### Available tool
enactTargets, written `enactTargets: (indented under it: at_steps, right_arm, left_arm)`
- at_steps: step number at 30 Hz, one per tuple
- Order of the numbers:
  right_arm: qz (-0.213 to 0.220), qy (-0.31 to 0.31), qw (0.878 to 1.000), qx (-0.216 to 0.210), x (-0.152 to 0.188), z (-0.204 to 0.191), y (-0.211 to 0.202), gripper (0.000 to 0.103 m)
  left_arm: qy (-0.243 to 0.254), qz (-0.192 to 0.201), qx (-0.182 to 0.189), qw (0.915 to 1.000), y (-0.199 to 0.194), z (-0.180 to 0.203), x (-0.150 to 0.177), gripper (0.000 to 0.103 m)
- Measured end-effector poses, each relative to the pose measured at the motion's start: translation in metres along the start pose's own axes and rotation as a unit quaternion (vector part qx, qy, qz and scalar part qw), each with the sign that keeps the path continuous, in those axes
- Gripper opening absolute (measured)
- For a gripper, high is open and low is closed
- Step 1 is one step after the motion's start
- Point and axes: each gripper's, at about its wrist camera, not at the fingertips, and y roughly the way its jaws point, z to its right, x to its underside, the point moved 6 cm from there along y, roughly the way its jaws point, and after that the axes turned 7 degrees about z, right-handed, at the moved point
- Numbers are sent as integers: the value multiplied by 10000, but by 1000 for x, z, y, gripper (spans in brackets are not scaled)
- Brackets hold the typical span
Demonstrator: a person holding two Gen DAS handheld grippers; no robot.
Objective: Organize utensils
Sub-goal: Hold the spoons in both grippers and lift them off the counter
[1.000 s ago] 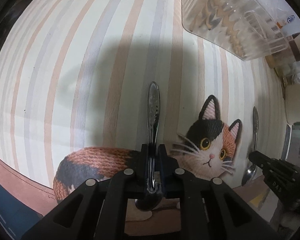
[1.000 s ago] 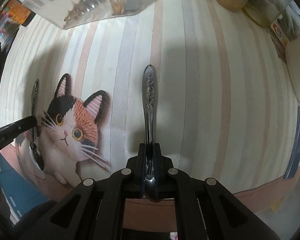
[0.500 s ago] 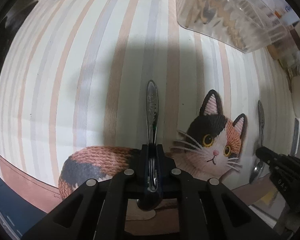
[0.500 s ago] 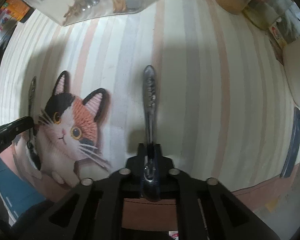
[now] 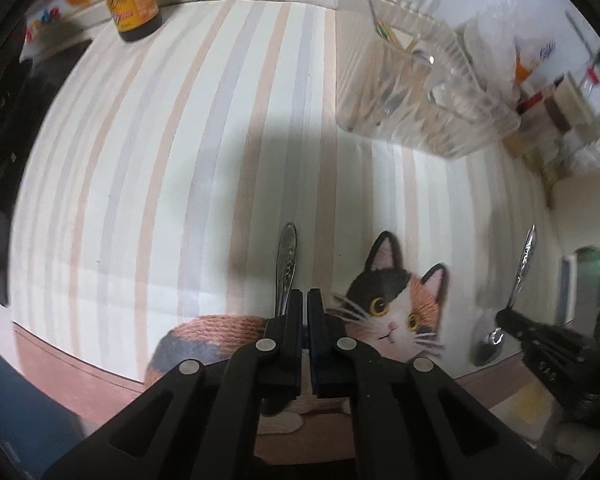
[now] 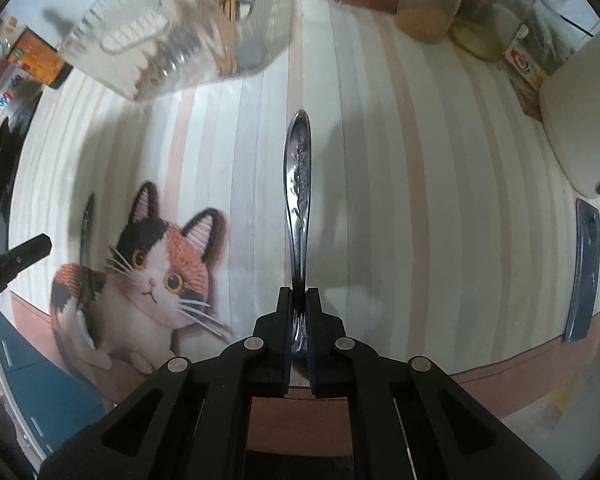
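Both grippers are rising off the bench (image 5: 228, 128): over the last second the clear utensil holder (image 5: 416, 92), ahead and to the right of the left gripper (image 5: 305, 300), has come fuller into view. The left gripper is clamped on a spoon (image 5: 286, 264), whose handle is now slanting left of its fingers. The right gripper (image 6: 299, 296) is keeping its spoon (image 6: 298, 184) pinched, handle pointing straight ahead. Judgement: lift done, carry toward the holder beginning.
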Motion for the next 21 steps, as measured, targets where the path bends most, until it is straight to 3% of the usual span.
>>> enactTargets:
  at_steps: [3, 5, 9, 10, 12, 13, 14, 21]
  right_arm:
    - [18, 51, 10000, -48, -4, 5, -6, 2]
    - [-7, 68, 10000, -53, -4, 6, -9, 2]
    - [-57, 170, 9998, -109, 1, 13, -8, 2]
    - [-74, 181, 9997, -124, 1, 14, -6, 2]
    - [-91, 204, 9997, -140, 7, 14, -2, 2]
    - [-110, 216, 9996, -137, 8, 16, -2, 2]
    - [-120, 218, 9996, -141, 8, 18, -1, 2]
    - [-104, 249, 9993, -262, 7, 22, -4, 2]
  left_arm:
    - [-161, -316, 130, 9993, 14, -11, 7, 11]
    - [-167, -574, 169, 9981, 31, -15, 15, 26]
    - [-49, -861, 37, 9963, 49, -14, 33, 26]
    - [22, -710, -23, 9975, 47, -11, 33, 26]
    - [115, -686, -123, 9975, 48, -8, 35, 25]
    - [191, -662, -257, 9973, 48, -6, 35, 18]
    - [282, -636, -330, 9970, 50, -5, 35, 4]
    - [365, -364, -431, 9977, 36, 11, 31, 0]
